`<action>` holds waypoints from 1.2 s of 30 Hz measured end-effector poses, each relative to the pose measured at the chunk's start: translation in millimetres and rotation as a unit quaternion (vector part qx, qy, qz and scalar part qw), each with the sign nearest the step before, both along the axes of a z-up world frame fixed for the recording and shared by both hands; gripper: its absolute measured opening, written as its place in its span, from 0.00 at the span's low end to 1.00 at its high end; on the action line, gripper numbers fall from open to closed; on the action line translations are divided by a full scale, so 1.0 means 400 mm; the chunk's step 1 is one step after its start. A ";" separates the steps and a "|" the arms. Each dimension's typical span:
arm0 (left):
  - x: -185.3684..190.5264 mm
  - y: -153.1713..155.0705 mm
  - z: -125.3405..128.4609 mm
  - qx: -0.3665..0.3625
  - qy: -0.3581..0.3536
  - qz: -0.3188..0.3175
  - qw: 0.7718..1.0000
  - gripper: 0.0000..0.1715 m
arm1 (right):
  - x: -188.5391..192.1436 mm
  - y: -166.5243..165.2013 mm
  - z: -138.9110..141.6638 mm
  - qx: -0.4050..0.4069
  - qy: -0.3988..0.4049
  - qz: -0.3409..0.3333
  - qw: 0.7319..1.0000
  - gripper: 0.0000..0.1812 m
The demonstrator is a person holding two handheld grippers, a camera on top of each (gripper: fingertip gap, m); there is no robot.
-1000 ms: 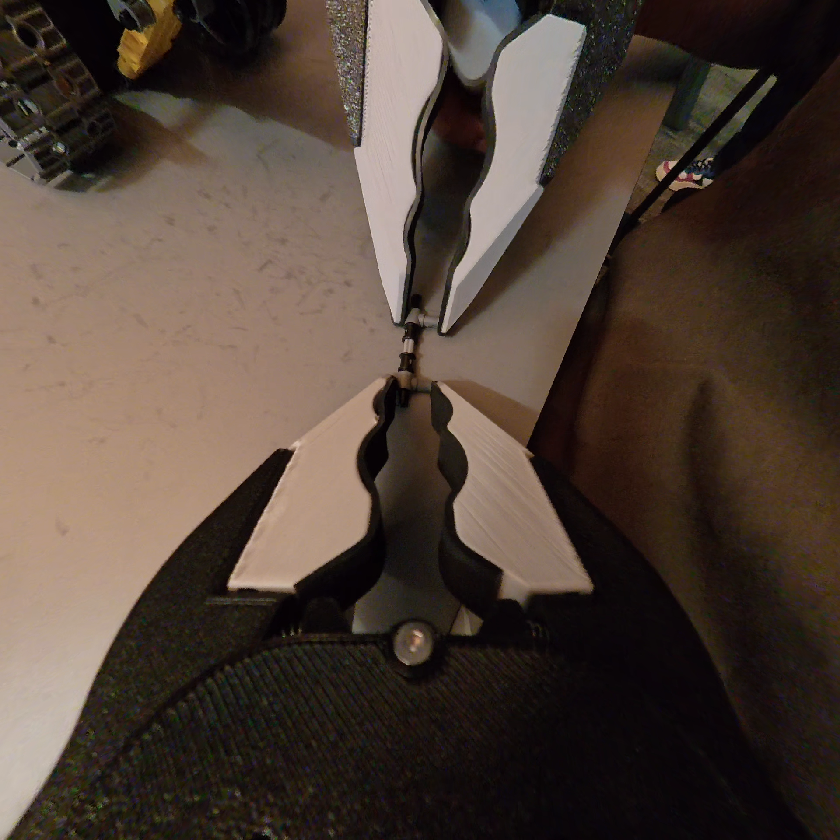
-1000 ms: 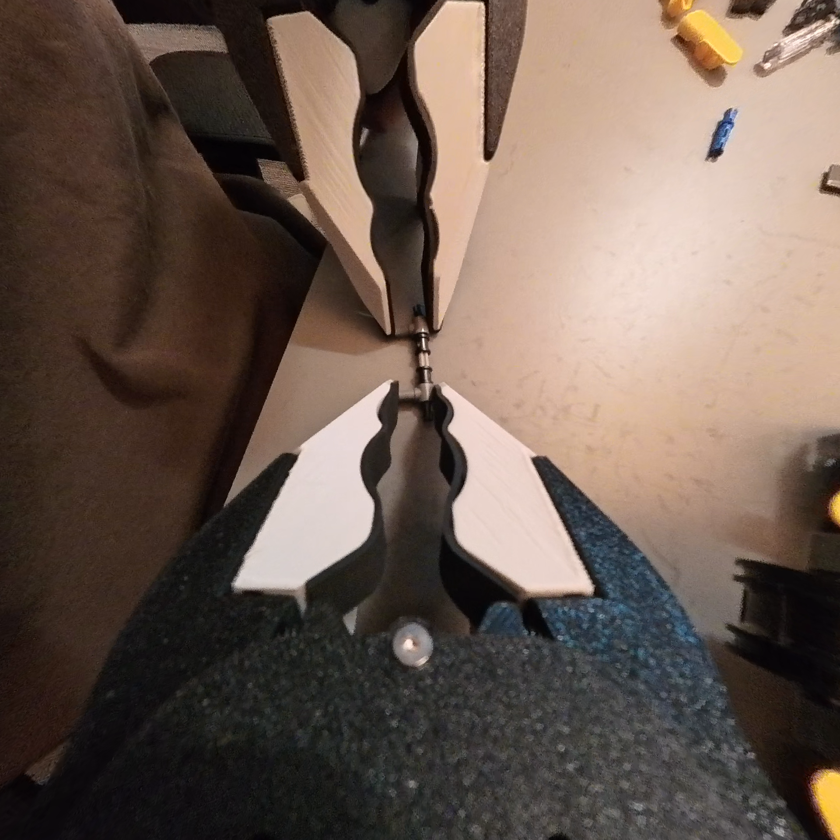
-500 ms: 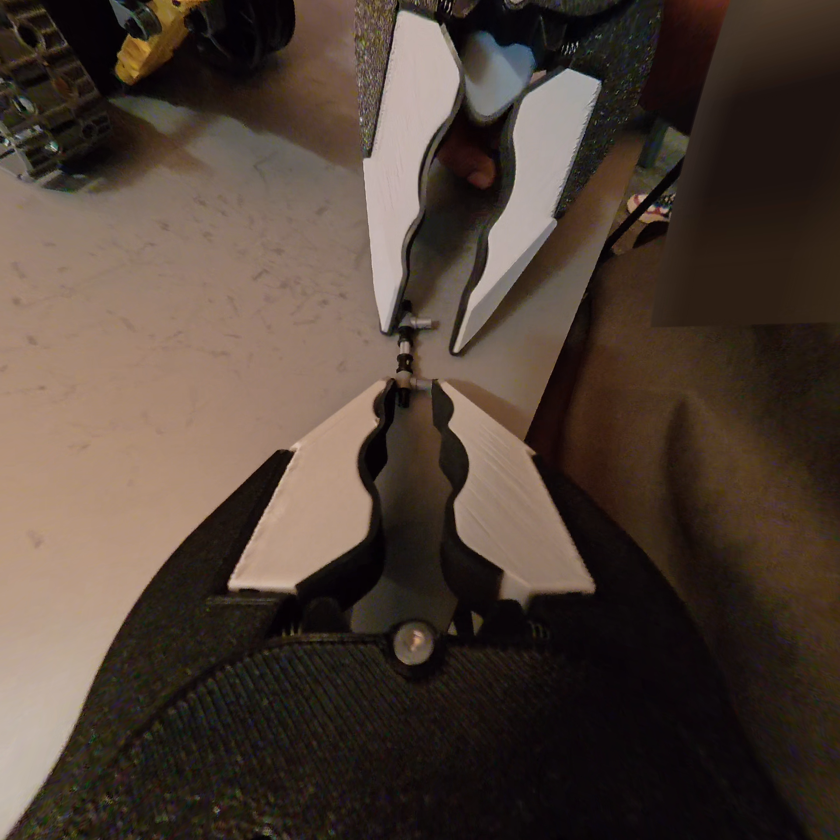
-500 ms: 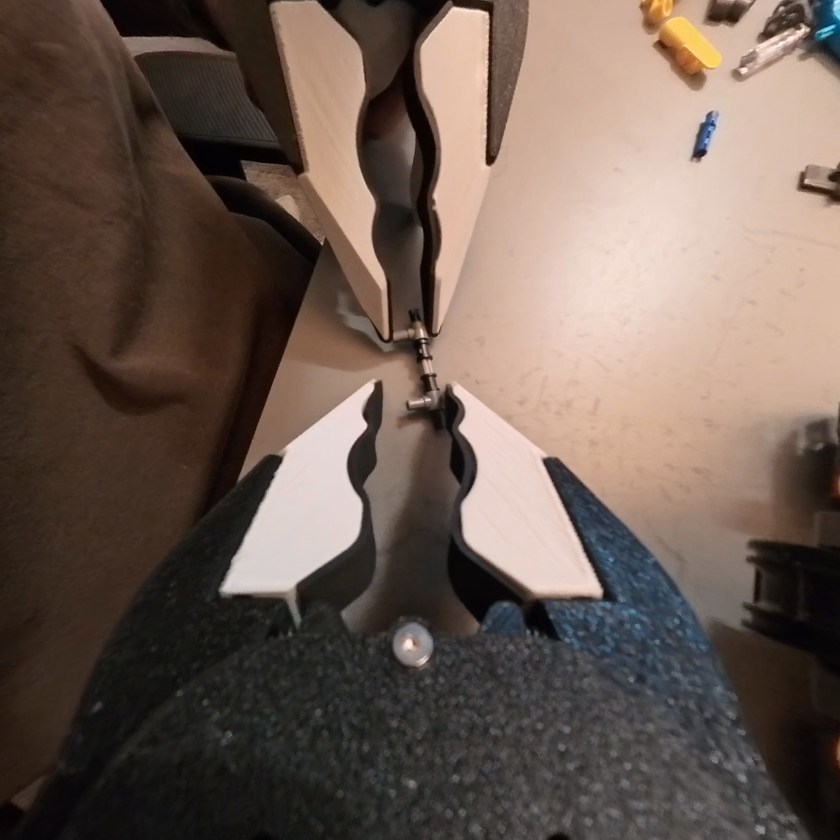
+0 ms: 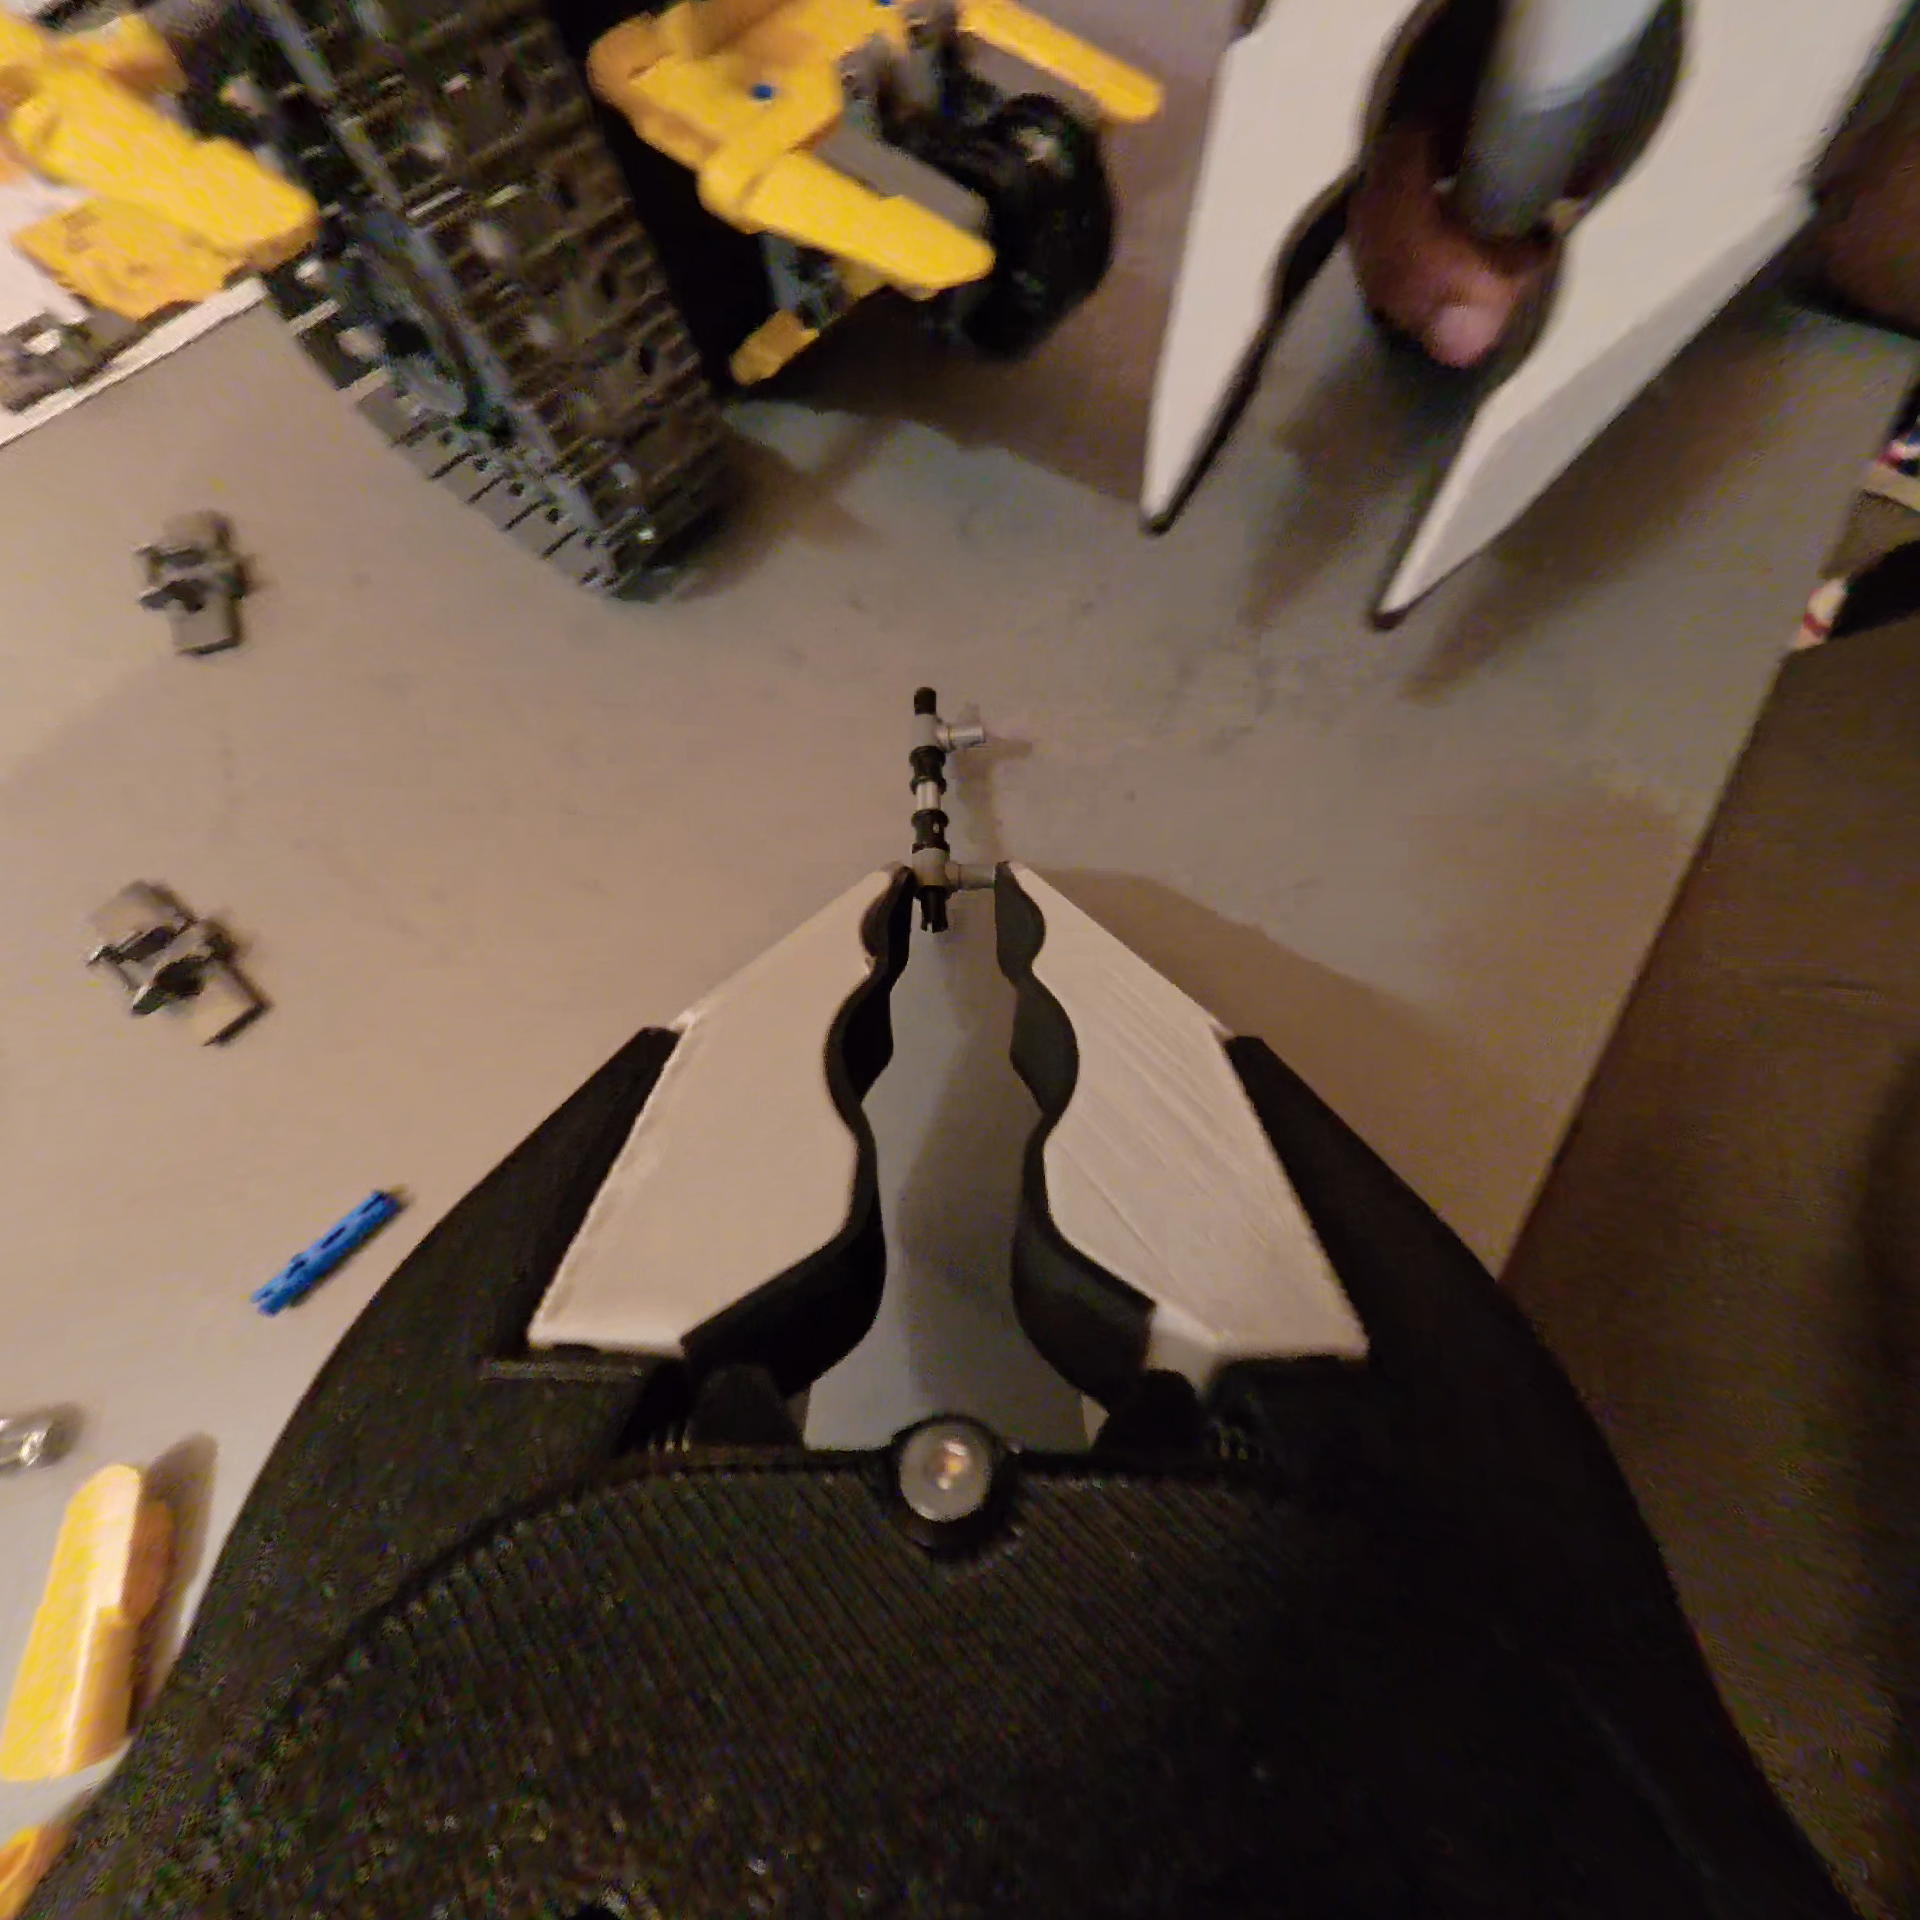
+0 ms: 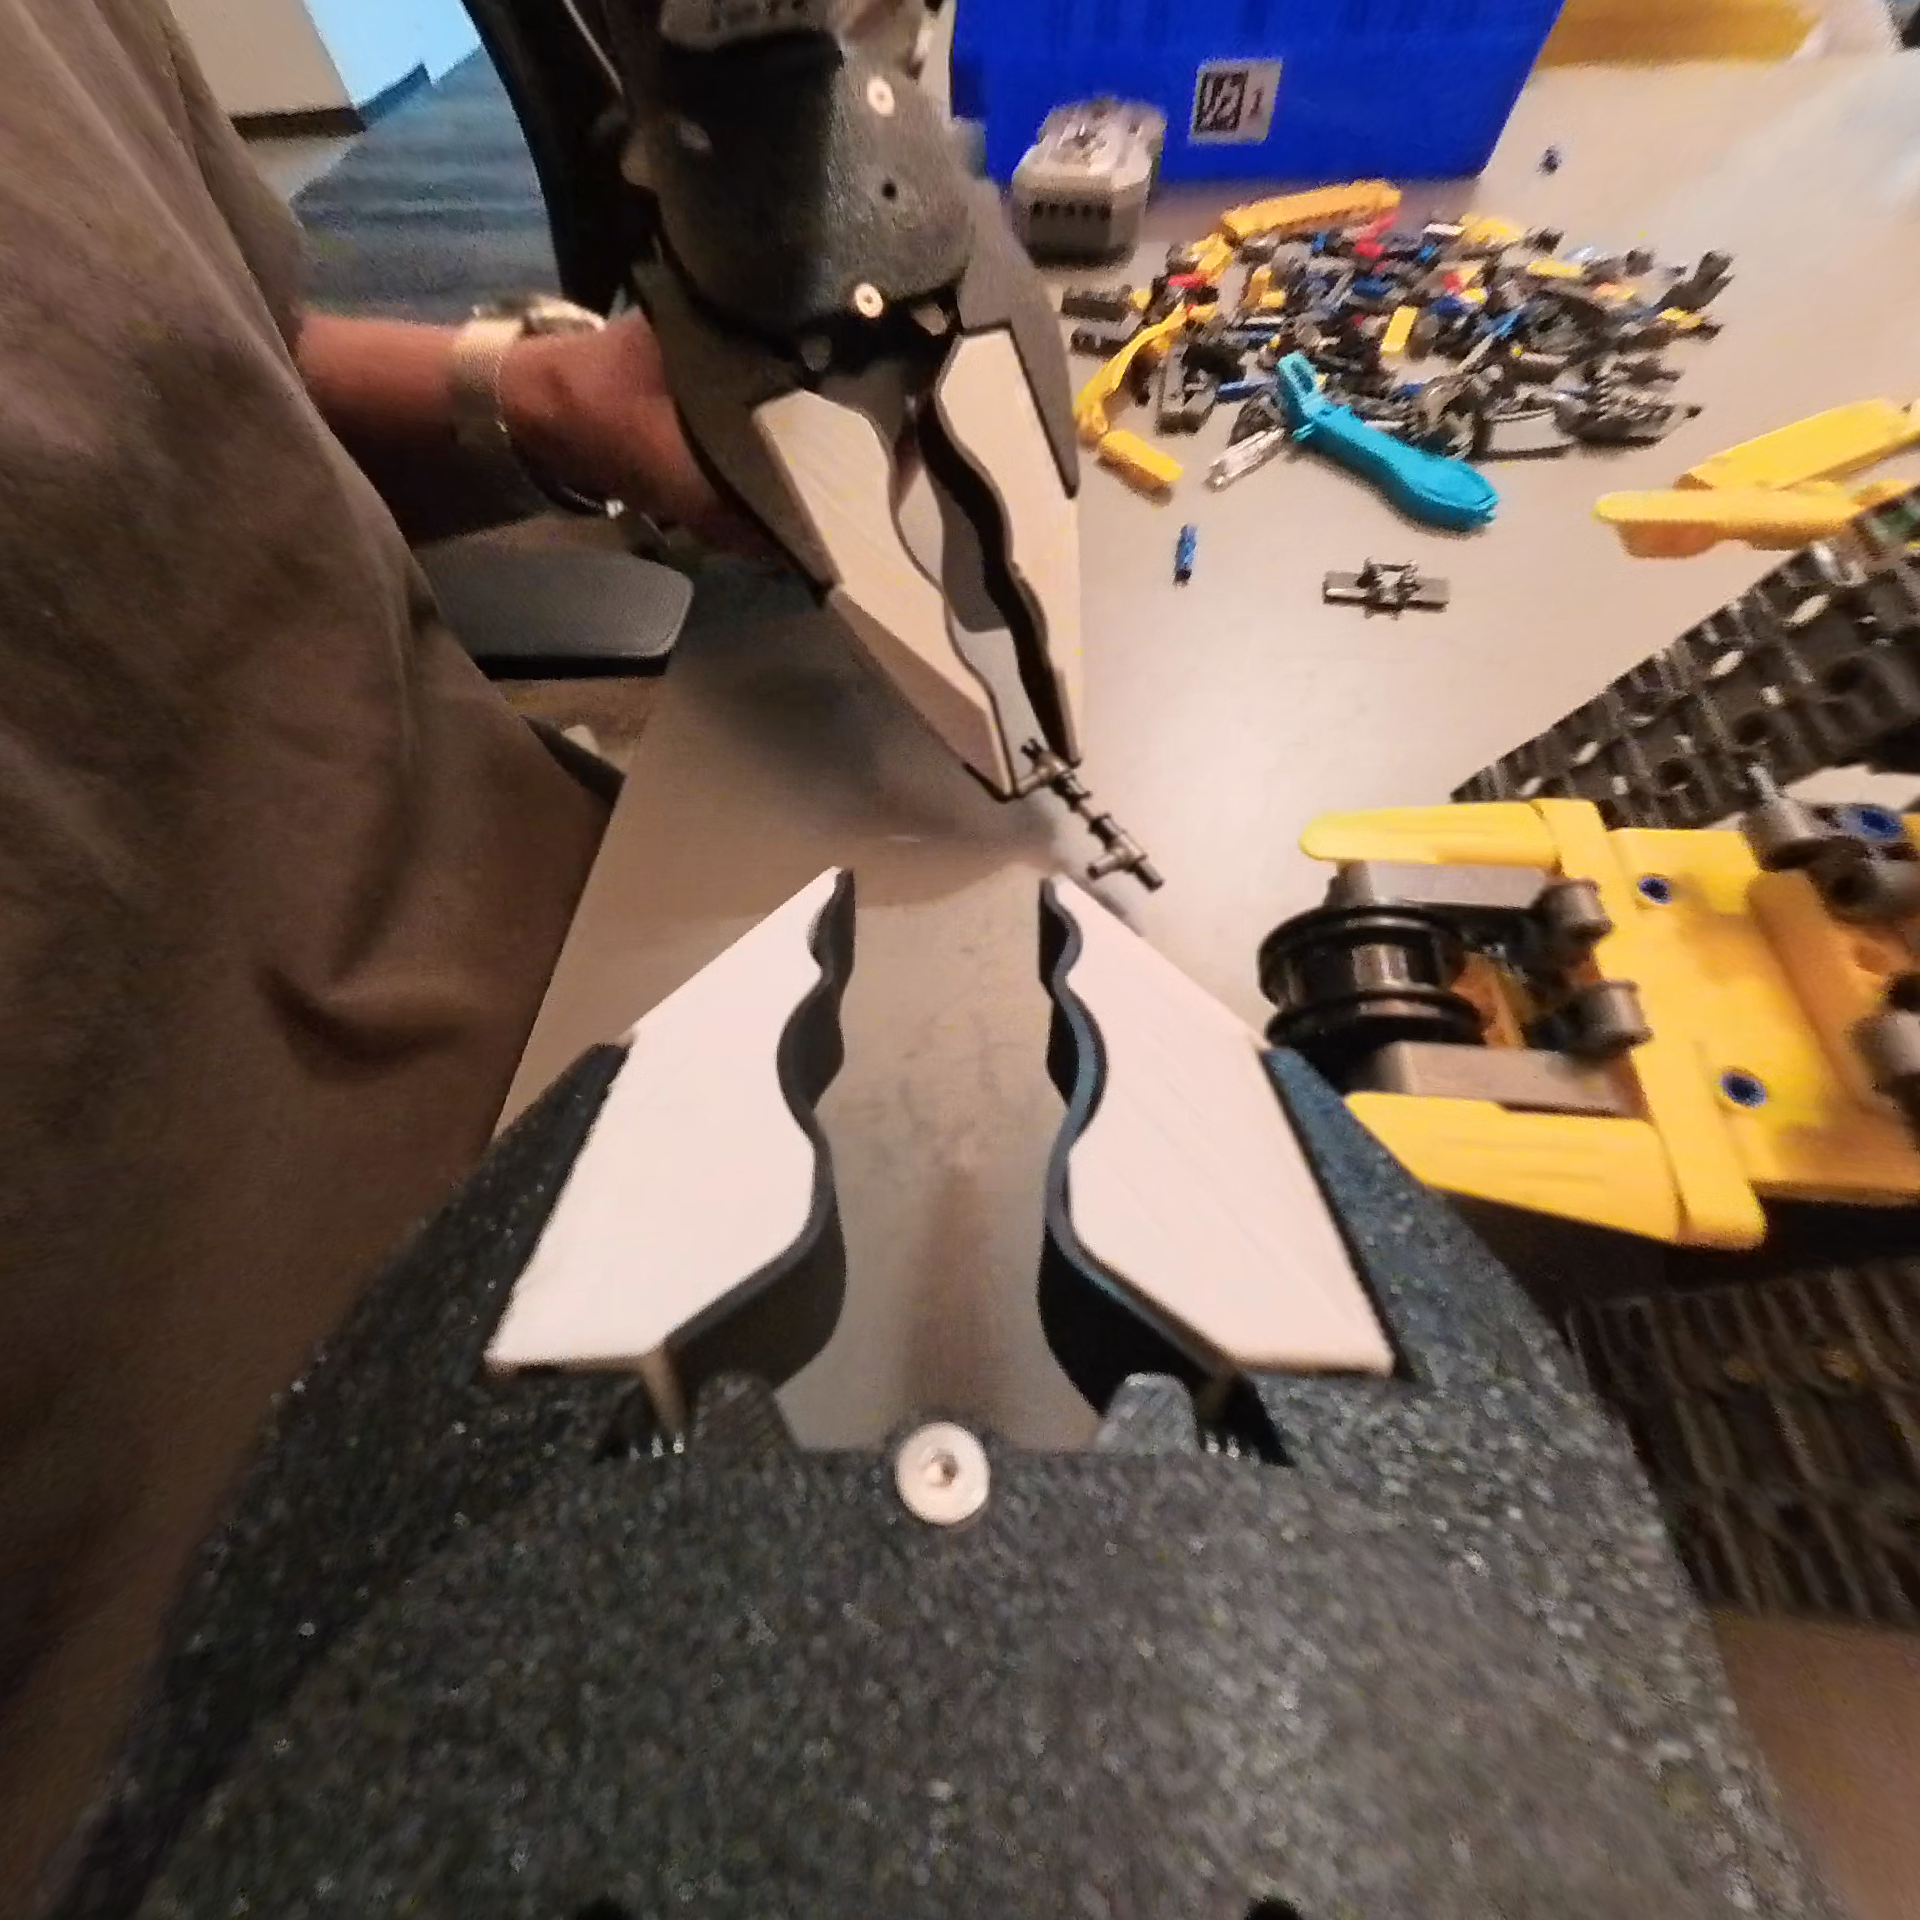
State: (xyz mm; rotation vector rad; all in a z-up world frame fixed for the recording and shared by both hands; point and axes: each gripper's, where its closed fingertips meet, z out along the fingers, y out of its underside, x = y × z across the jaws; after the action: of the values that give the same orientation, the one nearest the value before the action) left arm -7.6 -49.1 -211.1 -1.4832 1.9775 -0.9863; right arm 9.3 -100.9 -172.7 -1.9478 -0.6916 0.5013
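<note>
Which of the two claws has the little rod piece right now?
The left claw: it is shut on the near end of the thin black-and-grey rod piece. The right claw is open, empty and apart from it.

Edges and blur

The tracked model (image 5: pixel 488 312) is running off the frame; the far parts pile (image 6: pixel 1403 301) is blurring together.

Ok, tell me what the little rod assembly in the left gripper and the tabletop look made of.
Rod assembly: apparently moulded plastic, black and light grey segments with a slight sheen. Tabletop: a smooth grey matte surface, likely laminate, with fine scuffs; the exact material is uncertain.
</note>
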 end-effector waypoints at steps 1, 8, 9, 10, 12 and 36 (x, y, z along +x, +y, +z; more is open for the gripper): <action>0.002 0.012 -0.002 -0.003 0.004 0.013 1.000 0.08 | 0.004 -0.002 0.005 0.006 0.005 -0.004 1.000 0.19; 0.016 0.051 -0.002 0.043 -0.010 0.042 0.998 0.08 | 0.000 0.000 0.033 0.007 0.068 0.000 0.998 0.19; 0.020 0.058 -0.004 0.055 -0.011 0.046 0.997 0.08 | -0.002 -0.001 0.034 0.006 0.073 0.002 0.997 0.19; 0.024 0.070 -0.005 0.069 -0.013 0.051 0.996 0.08 | -0.003 -0.001 0.034 0.005 0.075 0.001 0.997 0.19; 0.033 0.102 -0.004 0.101 -0.022 0.062 0.993 0.08 | -0.001 0.000 0.034 0.005 0.076 -0.002 0.997 0.19; 0.046 0.105 0.013 0.157 -0.070 0.007 0.985 0.08 | 0.044 0.013 0.052 0.010 0.105 -0.036 0.994 0.19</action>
State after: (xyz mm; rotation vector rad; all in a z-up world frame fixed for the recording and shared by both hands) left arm 10.6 -7.2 -205.9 -1.2199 1.9148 -0.7106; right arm 27.0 -95.8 -151.7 -1.8621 -0.4892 0.6406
